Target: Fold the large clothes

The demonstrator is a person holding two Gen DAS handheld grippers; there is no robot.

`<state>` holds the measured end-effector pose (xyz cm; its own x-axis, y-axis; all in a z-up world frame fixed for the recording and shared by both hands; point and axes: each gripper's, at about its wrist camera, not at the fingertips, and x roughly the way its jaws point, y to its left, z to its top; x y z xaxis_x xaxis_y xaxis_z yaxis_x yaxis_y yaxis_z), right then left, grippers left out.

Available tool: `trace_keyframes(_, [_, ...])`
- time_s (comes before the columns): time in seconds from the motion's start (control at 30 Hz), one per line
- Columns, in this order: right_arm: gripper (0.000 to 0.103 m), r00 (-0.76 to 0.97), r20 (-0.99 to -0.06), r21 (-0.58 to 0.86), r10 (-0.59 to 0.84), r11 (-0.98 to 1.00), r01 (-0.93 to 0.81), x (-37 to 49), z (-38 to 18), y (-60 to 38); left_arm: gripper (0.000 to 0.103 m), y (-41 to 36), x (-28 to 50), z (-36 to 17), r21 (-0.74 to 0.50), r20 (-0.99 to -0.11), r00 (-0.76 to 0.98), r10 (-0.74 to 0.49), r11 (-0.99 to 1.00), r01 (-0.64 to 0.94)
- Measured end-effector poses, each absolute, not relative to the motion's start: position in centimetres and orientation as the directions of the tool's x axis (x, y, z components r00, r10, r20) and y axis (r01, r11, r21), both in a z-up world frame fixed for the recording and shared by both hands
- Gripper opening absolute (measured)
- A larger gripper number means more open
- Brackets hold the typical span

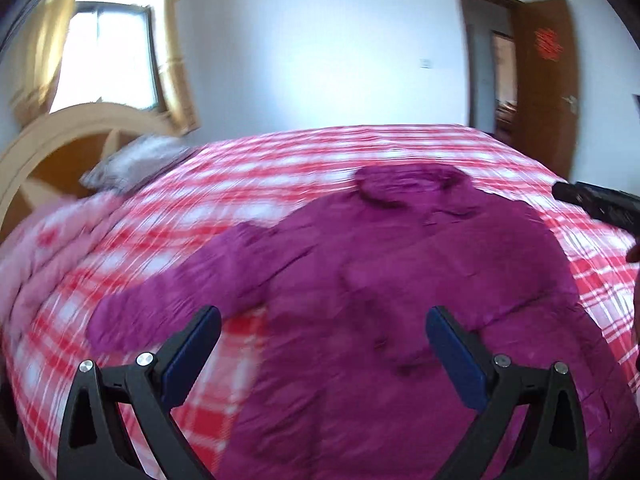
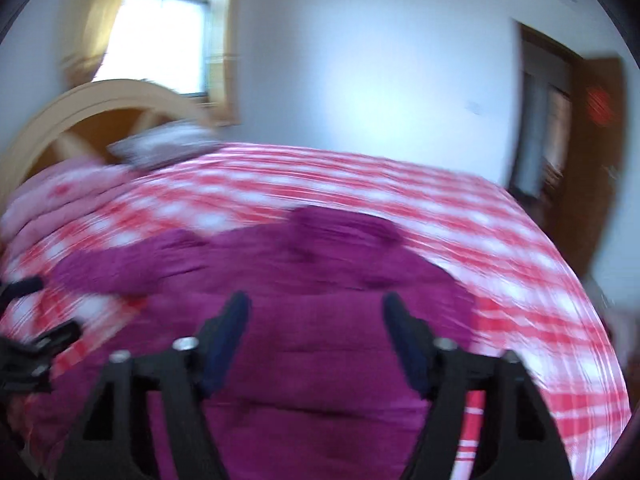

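A large magenta padded jacket point(image 1: 400, 264) lies flat on the red-and-white checked bed cover point(image 1: 280, 160), collar toward the far side, one sleeve point(image 1: 168, 296) stretched out to the left. My left gripper point(image 1: 322, 320) is open and empty, held above the jacket's near left side. My right gripper point(image 2: 316, 308) is open and empty above the middle of the jacket point(image 2: 320, 320). The right gripper shows at the right edge of the left wrist view point(image 1: 600, 204); the left gripper shows at the left edge of the right wrist view point(image 2: 36, 332). Both views are blurred.
A wooden arched headboard point(image 1: 60, 136) and a grey pillow point(image 1: 136, 160) are at the far left of the bed. A folded pink quilt point(image 1: 48, 240) lies along the left side. A window with curtains point(image 1: 108, 52) and an open brown door point(image 1: 548, 80) are behind.
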<state>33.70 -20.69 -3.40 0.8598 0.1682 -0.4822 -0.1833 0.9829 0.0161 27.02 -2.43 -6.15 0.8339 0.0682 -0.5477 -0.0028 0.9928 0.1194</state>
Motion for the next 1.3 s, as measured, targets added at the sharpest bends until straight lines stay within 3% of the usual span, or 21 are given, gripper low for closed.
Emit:
trace_keyframes(0.1, [0.045,0.853,-0.514,0.077,0.09,0.995,-0.058,36.5,-4.6,-25.0,0.102,-5.6,29.9,-6.8,0.156,-0.554,0.831,0.045,0.987,0.05])
trace_keyframes(0.2, [0.039,0.829,-0.551,0.102,0.095,0.994,-0.046,38.9,-6.0,-26.9,0.102,-7.5,33.5,-8.5,0.229,-0.549,0.83,0.095,0.973,0.04])
trace_keyframes(0.37, [0.038,0.765,-0.632,0.134,0.121,0.99,-0.046,42.0,-9.1,-27.7,0.102,-7.8,37.7,-13.6,0.341,-0.625,0.753,0.205,0.939,0.028])
trace_keyframes(0.6, [0.037,0.688,-0.717,0.111,0.11,0.993,-0.043,43.3,-14.0,-27.8,0.102,-5.8,38.9,-16.0,0.256,-0.705,0.693,0.149,0.965,0.052])
trace_keyframes(0.9, [0.037,0.673,-0.737,0.022,0.062,0.998,-0.067,43.3,-14.1,-27.1,0.102,-4.1,40.1,-17.0,0.071,-0.767,0.641,0.023,0.996,0.05])
trace_keyframes(1.03, [0.036,0.664,-0.746,0.033,0.057,0.998,-0.048,42.8,-12.0,-27.4,0.102,-4.5,39.8,-17.0,0.084,-0.758,0.651,0.033,0.995,0.047])
trace_keyframes(1.1, [0.039,0.707,-0.701,0.102,0.097,0.994,-0.036,42.2,-9.7,-27.9,0.102,-4.6,39.8,-17.0,0.089,-0.756,0.654,0.037,0.995,0.046])
trace_keyframes(1.2, [0.052,0.761,-0.645,0.079,0.071,0.997,-0.027,42.8,-7.5,-27.1,0.102,-4.6,39.7,-17.0,0.091,-0.753,0.657,0.039,0.995,0.046])
trace_keyframes(1.3, [0.053,0.752,-0.65,0.087,0.107,0.994,-0.066,45.6,-8.3,-25.8,0.102,-4.6,39.7,-16.9,0.093,-0.752,0.658,0.041,0.995,0.045])
